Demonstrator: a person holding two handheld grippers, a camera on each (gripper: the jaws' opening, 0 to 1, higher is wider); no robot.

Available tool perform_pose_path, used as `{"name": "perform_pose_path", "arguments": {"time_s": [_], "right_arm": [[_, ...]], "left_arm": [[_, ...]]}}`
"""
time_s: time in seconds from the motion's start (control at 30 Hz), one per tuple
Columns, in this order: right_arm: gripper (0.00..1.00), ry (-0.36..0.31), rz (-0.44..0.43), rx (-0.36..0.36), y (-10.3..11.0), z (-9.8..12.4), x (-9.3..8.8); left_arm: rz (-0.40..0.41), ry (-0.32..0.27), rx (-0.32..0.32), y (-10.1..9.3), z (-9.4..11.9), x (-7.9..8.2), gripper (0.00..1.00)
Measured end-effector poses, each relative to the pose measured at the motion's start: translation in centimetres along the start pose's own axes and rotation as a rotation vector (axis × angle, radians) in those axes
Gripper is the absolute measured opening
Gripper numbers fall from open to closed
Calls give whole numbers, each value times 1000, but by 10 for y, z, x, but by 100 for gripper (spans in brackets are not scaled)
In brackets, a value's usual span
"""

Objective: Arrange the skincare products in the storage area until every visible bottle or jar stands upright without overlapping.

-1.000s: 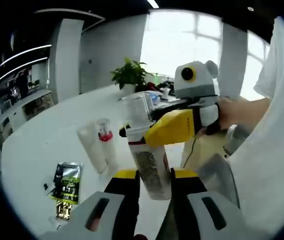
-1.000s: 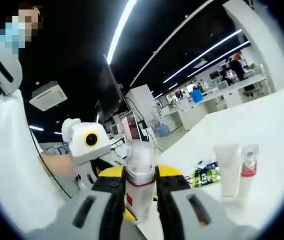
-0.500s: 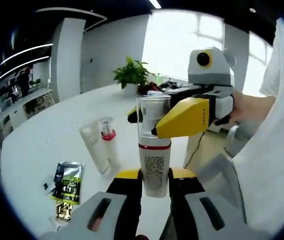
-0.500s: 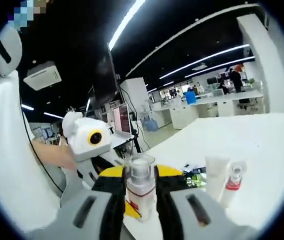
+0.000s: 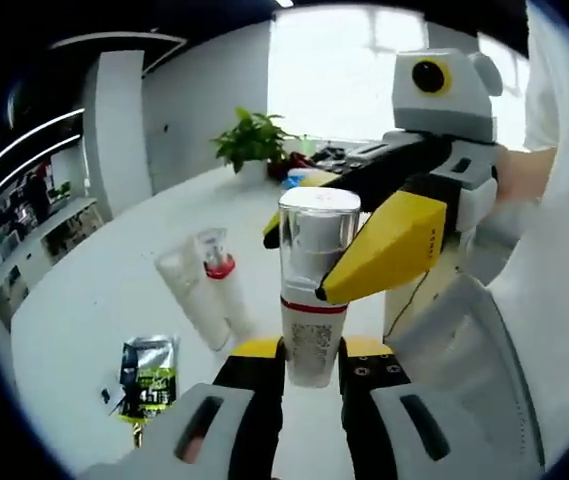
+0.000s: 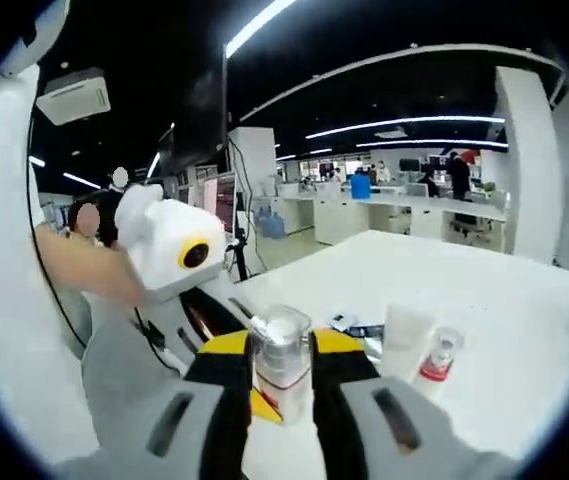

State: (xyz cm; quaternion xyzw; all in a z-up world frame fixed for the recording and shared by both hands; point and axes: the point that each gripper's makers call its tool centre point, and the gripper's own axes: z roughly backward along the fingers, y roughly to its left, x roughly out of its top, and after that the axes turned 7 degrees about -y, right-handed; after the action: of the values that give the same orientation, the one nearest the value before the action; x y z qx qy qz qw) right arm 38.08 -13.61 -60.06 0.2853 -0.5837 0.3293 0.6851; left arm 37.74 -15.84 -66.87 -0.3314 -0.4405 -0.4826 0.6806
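A white pump bottle (image 5: 311, 340) with a clear cap and a red band stands upright between the jaws of my left gripper (image 5: 309, 352), which is shut on its lower body. My right gripper (image 5: 389, 245) reaches in from the right, its yellow jaws closed around the clear cap. In the right gripper view the same bottle (image 6: 282, 362) sits between the jaws of my right gripper (image 6: 282, 345), with the left gripper (image 6: 176, 255) beyond it. A white tube (image 5: 186, 300) and a small red-collared bottle (image 5: 222, 285) stand together on the white table (image 5: 94, 290).
A green and black sachet (image 5: 149, 375) lies flat on the table at the left. A potted plant (image 5: 252, 140) stands at the far end. The person's white sleeve (image 5: 564, 250) is on the right. The tube (image 6: 404, 342) and red-collared bottle (image 6: 436, 358) stand right of my jaws.
The pump bottle has gone from tilted to upright between both grippers, which kept hold of it. Both views have shifted with the hands.
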Motion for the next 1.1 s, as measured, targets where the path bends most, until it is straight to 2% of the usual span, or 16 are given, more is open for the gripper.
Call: {"name": "perform_pose_path", "arguments": {"time_s": [0.1,0.2,0.37,0.43,0.5,0.87,1.1], "right_arm": [[22,45,45,-22,-3,-4,-12],[22,67,52,-46,-8,-7,-22],[21,107,31,-87,-17,-10,-42],[21,126,31,-94,-18,-11,-51],[21,136,36,-108,-20,-12,-58],[21,206,6,-163,-34,-15,-94],[21,243,3,-179,-41,-17,-109]], "left_arm": [[-22,21,-1,5,-7,-8,17],[-45,39,-7,8,-14,-16,17],[-32,63,-22,13,-27,-34,17],[-50,89,-29,13,-33,-42,17],[-80,97,-21,16,-37,-48,17],[-82,135,-41,22,-60,-76,17],[-73,146,-59,24,-71,-86,17]]}}
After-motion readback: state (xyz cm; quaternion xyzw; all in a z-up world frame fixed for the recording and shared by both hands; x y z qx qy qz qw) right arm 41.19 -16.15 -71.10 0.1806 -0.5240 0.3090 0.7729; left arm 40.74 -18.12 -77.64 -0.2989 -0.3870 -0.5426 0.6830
